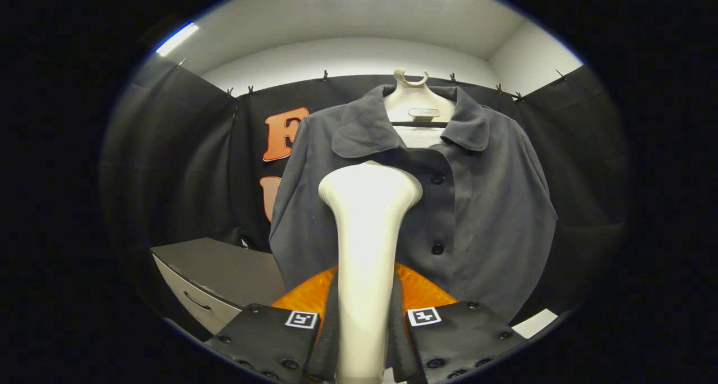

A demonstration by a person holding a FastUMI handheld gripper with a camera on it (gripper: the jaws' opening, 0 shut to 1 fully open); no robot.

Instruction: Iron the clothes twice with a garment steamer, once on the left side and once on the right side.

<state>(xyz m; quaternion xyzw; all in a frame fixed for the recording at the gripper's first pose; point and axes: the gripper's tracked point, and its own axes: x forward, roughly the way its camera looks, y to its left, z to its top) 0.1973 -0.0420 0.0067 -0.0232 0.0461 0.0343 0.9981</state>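
Gripper-mounted fisheye, facing forward along the two fingers.
Camera sat low behind the gripper [363, 339], whose fingers pressed the steamer handle [367, 249] from both sides, and looked slightly upward at the nearby jacket [482, 204] on its hanger [415, 101], booth ceiling above.

The steamer [367, 244] is a cream wand with a slim upright handle that widens into a flat, rounded head at the top. It stands upright between the fingers of the hand-held gripper [364, 331], which press on the handle from both sides. Its head is level with the chest of the shirt [482, 204], in front of the placket; whether it touches the cloth cannot be told. The shirt is dark grey, collared and buttoned with dark buttons, hanging square on a pale hanger [414, 101] beyond the steamer.
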